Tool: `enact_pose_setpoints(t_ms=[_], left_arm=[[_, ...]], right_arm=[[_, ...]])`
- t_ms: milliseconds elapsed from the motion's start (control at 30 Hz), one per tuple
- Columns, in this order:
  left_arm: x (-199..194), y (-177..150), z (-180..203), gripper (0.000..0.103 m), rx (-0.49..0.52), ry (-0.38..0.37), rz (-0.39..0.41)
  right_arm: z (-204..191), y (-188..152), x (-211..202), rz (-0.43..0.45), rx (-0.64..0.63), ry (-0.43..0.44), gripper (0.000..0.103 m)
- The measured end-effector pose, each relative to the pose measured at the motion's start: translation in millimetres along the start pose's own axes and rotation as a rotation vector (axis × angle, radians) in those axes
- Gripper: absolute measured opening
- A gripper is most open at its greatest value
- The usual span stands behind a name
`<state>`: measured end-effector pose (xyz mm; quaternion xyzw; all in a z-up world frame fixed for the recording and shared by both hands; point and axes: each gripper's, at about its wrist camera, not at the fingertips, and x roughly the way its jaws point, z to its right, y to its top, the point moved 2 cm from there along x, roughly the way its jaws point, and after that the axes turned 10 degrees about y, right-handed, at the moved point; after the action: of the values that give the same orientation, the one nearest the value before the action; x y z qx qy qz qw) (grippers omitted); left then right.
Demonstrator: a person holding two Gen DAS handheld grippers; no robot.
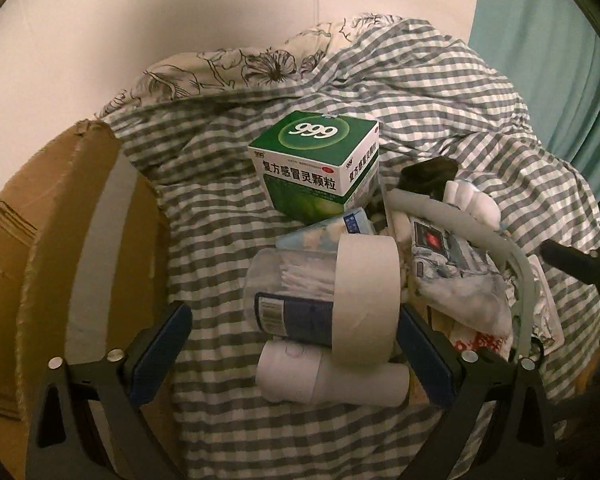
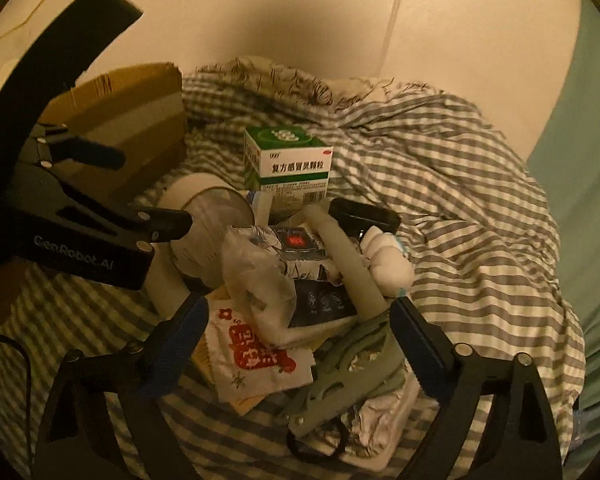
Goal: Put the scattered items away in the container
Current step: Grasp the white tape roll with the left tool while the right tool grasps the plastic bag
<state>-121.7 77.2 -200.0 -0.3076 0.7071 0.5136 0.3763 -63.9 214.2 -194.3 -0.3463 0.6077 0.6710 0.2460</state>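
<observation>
While both grippers hang over a bed with a grey-and-white checked sheet [image 1: 228,184], the scattered things lie heaped together in the middle.
Left gripper [image 1: 296,344]: fingers spread wide, pressing nothing; a roll of white tape [image 1: 366,300], a clear tub with a dark label [image 1: 288,300] and a white bottle [image 1: 324,380] lie between them.
Right gripper [image 2: 300,344]: fingers apart, gripping nothing; a white packet with red characters [image 2: 256,356] and a crumpled plastic bag [image 2: 260,280] lie between them.
Container: a cardboard box [image 1: 60,216] at the left edge of the bed, apart from the heap.
Around the heap: a green-and-white medicine box [image 1: 320,164] stands behind it; a grey tube [image 2: 348,264], a white sock-like bundle [image 2: 388,260], a black case [image 2: 364,212] and crumpled foil [image 2: 376,416] crowd the right side.
In the way: in the right view the left gripper reaches across the tape roll.
Writing: "999" and "复方感冒灵颗粒" on the medicine box; "GenRobot.AI" on the left gripper's body.
Backdrop: a floral pillow [image 1: 240,68], a pale wall, a teal curtain [image 1: 560,60].
</observation>
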Motion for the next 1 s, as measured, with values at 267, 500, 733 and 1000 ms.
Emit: enact_pose_setpoints(t_ms=[267,500,733,1000], left_arm=[[9,4,11,0.050,0.034,-0.047,-0.008],[4,6,3,0.031,0.021,-0.052,0.003],[-14,4,-7,0.028,0.010,-0.050,0.024],[-59,5,-18,0.028,0.003,-0.056,0.095]], right_arm=[[7,5,38,-0.066,0.021,-0.020,0.039],[11,7,27,-0.054,0.062,-0.068,0.010],[6,19,-5,-0.001,0.090,-0.102,0.009],[-22,40,-48,0.108,0.063,-0.132,0.009]])
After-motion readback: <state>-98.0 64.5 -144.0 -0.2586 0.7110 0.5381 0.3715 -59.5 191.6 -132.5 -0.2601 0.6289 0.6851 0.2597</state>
